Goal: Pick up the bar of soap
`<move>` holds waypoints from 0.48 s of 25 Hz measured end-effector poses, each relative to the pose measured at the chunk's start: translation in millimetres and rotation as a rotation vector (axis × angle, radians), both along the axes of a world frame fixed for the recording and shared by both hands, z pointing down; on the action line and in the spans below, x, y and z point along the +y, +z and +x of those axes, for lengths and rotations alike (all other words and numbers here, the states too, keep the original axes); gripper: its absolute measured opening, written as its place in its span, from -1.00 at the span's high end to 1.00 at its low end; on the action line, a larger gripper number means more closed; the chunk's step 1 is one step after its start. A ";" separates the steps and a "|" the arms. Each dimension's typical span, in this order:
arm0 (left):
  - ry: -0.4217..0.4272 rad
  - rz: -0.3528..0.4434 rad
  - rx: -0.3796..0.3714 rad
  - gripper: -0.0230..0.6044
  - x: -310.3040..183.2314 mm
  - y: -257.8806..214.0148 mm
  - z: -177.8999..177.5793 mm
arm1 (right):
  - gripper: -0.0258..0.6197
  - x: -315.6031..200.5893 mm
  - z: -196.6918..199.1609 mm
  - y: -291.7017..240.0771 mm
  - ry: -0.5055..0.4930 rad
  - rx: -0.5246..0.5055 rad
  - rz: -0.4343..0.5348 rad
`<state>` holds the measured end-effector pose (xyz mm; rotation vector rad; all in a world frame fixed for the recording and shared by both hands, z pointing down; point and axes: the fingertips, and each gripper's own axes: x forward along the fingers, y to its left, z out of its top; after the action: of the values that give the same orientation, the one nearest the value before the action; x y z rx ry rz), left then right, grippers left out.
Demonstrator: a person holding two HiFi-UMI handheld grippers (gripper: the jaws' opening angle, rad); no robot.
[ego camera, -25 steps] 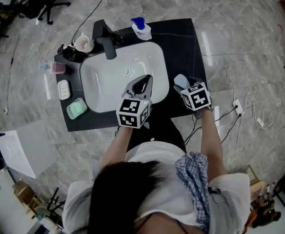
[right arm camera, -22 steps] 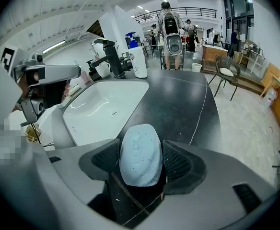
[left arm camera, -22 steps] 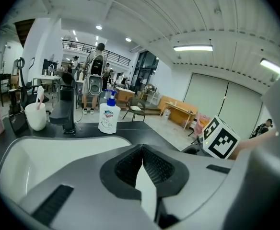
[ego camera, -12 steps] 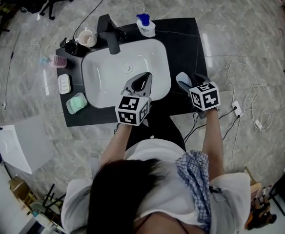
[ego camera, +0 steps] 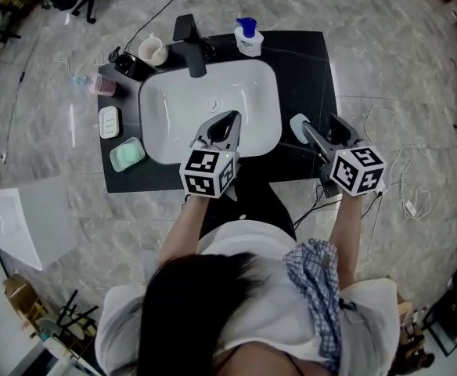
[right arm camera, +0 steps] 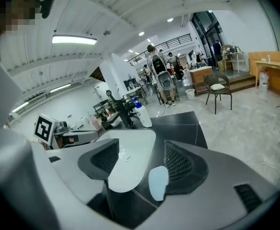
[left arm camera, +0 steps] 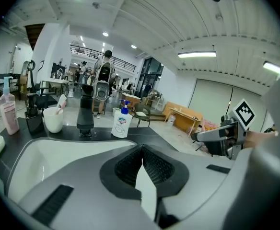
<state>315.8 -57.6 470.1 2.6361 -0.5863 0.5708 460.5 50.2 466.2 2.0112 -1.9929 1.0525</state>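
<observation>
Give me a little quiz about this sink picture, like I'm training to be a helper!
1. True or false: the left gripper has its jaws wide apart.
2. What lies on the black counter between the right gripper jaws? A) a sponge B) a bar of soap C) a spoon
3. Fill in: the black tap stands at the back of the white ____.

Key: 1 false, they are together. 2 B. 3 sink.
</observation>
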 end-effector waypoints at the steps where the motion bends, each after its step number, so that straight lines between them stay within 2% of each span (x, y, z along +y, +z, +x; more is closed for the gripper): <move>1: -0.009 0.003 0.006 0.88 -1.5 -2.7 -4.0 | 0.00 -2.6 -4.4 -3.7 -0.005 0.005 0.009; 6: -0.056 0.025 0.028 0.88 -8.5 -15.2 -29.8 | 0.03 -23.5 -39.0 -13.0 -0.024 -0.021 0.063; 8: -0.083 0.033 0.035 0.88 -13.9 -19.2 -43.3 | 0.18 -34.6 -56.8 -14.7 -0.019 -0.029 0.085; 10: -0.108 0.039 0.047 0.88 -20.0 -23.7 -58.2 | 0.43 -47.3 -75.3 -17.9 -0.024 0.002 0.102; 12: -0.131 0.040 0.069 0.88 -25.8 -29.9 -74.1 | 0.60 -60.9 -96.8 -23.4 -0.049 0.017 0.120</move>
<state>241.7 -83.4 440.2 2.6191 -0.7494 0.4311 363.7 -10.7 442.8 2.0091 -2.1328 0.9238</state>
